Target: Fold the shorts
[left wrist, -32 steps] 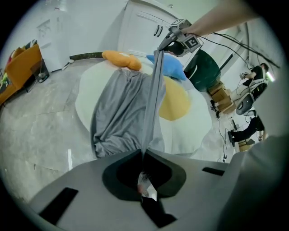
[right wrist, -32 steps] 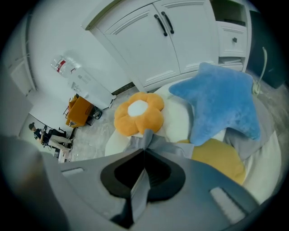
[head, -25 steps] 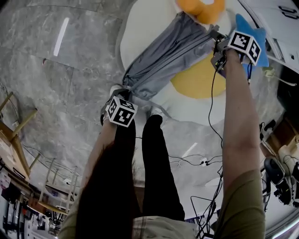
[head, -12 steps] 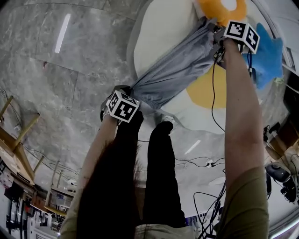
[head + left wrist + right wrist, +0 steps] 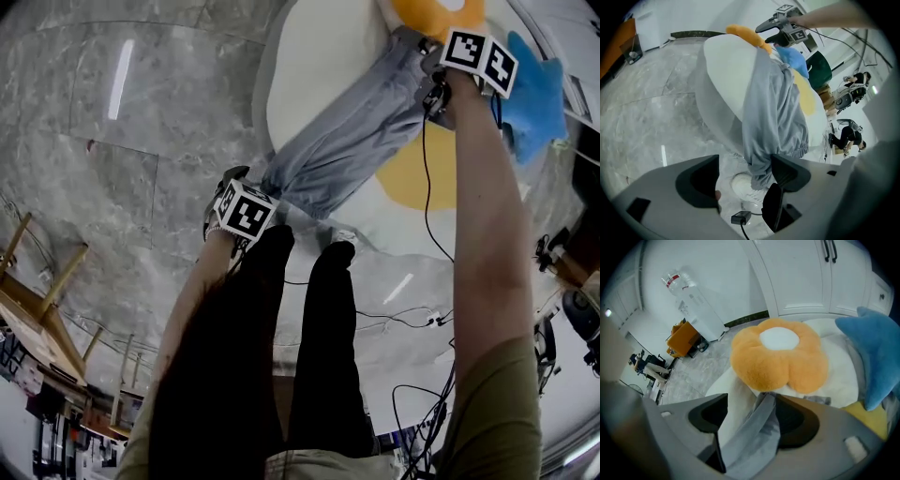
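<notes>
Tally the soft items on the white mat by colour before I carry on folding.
Grey: 1, the shorts
Orange: 1, the flower cushion
Blue: 1, the plush cushion
Total: 3
Not counted: the yellow patch, seemingly part of the mat.

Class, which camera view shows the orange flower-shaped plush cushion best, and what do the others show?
The right gripper view: the orange flower-shaped plush cushion fills the middle, petals and white centre visible. The head view cuts the cushion off at the top edge; the left gripper view shows only a thin orange rim.
</notes>
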`<state>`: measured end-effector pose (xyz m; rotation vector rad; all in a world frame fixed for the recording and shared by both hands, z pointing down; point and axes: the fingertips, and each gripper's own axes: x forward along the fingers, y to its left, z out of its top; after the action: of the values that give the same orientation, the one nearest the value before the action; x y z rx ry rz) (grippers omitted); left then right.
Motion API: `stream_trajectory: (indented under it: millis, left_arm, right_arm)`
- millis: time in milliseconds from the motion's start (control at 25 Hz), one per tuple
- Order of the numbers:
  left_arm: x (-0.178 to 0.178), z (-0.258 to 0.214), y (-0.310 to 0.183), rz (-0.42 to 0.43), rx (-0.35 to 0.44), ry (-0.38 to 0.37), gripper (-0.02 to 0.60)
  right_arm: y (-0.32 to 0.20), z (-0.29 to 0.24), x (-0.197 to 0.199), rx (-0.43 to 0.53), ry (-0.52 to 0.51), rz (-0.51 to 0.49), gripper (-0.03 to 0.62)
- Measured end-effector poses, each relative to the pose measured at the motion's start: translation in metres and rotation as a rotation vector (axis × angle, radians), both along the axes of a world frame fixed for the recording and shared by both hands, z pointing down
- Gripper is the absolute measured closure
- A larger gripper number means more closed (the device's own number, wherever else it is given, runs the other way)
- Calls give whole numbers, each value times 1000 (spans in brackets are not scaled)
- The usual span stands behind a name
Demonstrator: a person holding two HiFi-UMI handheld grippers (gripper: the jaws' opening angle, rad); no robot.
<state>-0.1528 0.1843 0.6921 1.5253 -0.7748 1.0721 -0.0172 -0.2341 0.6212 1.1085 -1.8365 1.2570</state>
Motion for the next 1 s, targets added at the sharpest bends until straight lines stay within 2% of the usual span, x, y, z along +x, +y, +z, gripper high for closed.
stream_trajectory:
  millis: [80, 160, 360, 520, 760, 1000]
  left_arm:
    - [-3, -7, -1, 10, 6, 13, 227]
    - [-3, -18, -5, 9, 14, 34, 213]
    - [3, -47, -20, 63, 54, 40, 212]
    - [7, -64, -27, 85, 71, 15, 207]
    - [7, -64, -15, 119, 67, -11, 184]
    - [1, -54, 12, 165, 60, -41, 173]
  right_arm:
    - [-2, -15, 2, 19, -34, 12, 281]
    - [3, -28, 5, 13, -74, 26, 215]
    - [53, -48, 37, -8, -118, 109, 214]
    - [133, -53, 56, -37, -189, 171, 214]
    - [292, -23, 81, -115, -152, 197, 214]
    - [404, 9, 72, -198, -129, 262, 215]
